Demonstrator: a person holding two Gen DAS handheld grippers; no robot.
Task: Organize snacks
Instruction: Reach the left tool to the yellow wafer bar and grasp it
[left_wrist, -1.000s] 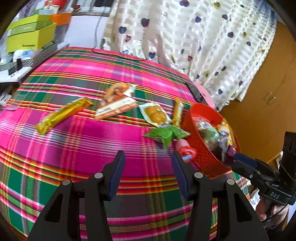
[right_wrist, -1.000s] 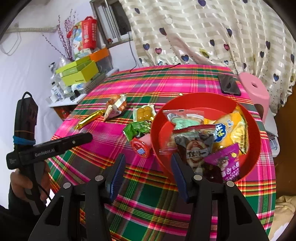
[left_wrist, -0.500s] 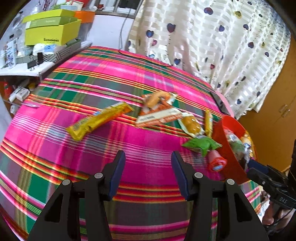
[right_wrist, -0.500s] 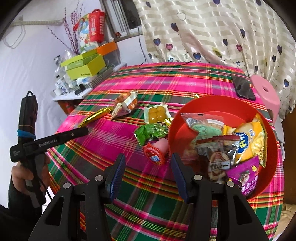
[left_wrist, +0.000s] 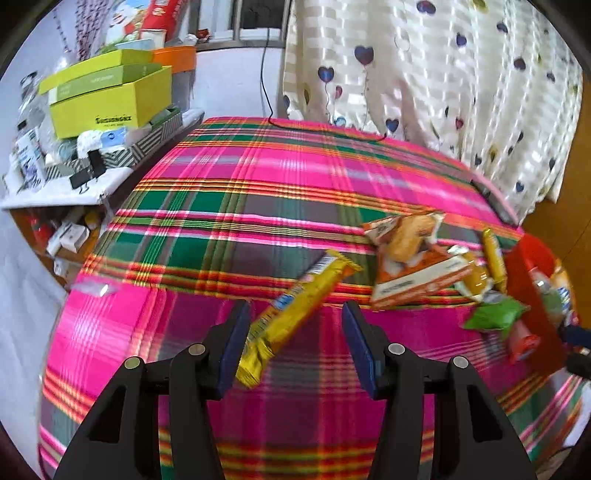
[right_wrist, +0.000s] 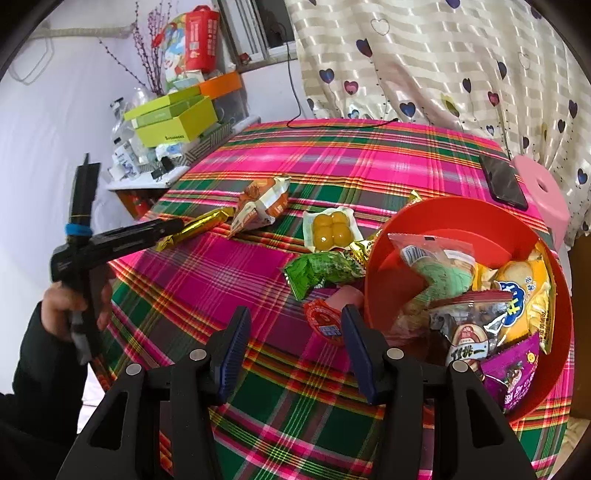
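Note:
A long yellow snack bar (left_wrist: 295, 314) lies on the plaid tablecloth; its near end sits between the open fingers of my left gripper (left_wrist: 295, 347), untouched. It also shows in the right wrist view (right_wrist: 195, 227), with the left gripper (right_wrist: 155, 232) at its end. A red bowl (right_wrist: 436, 221) at the right holds several snack packets. My right gripper (right_wrist: 293, 350) is open and empty, just short of a small red-capped snack (right_wrist: 327, 321) beside the bowl. A green packet (right_wrist: 321, 269), a yellow-ball packet (right_wrist: 330, 229) and orange packets (right_wrist: 262, 201) lie loose.
A black phone (right_wrist: 504, 182) lies at the table's far right, by a pink stool (right_wrist: 543, 192). A side shelf with yellow-green boxes (left_wrist: 110, 99) stands left of the table. A heart-print curtain (left_wrist: 443, 74) hangs behind.
My left gripper has swung left and closed in on the yellow bar, which now lies between its fingers. My right gripper has shifted slightly left toward the red-capped snack.

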